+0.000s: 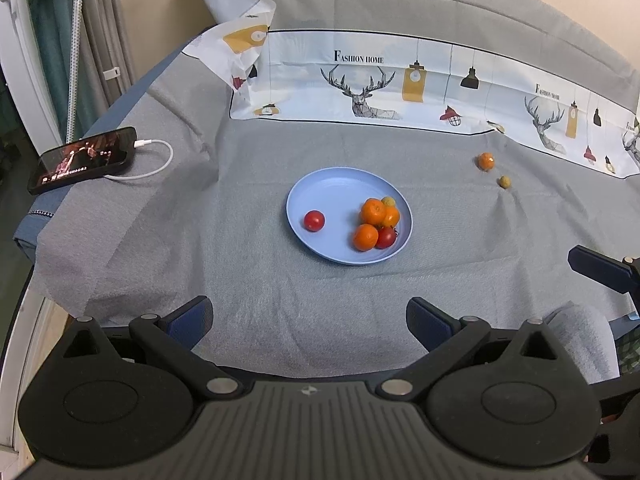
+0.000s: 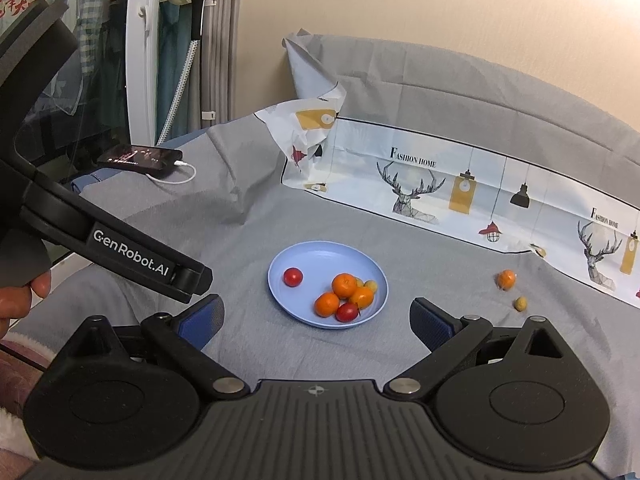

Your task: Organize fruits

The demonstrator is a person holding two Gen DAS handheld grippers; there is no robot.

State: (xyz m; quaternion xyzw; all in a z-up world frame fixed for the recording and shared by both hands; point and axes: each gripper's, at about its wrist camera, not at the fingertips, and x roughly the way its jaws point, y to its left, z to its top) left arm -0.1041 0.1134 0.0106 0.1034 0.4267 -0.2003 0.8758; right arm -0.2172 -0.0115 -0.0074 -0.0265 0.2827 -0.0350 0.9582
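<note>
Grey cloth covers the work surface. At its centre sits the blue plate, the evident collection point, holding three oranges, two tomatoes and a small yellow fruit. Left gripper and right gripper hover near the plate, jaws spread wide, empty. One orange and a yellowish fruit remain outside, to the right, likely the next targets.

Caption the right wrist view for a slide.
Open right gripper faces a blue plate of fruit; one orange lies off it.
</note>
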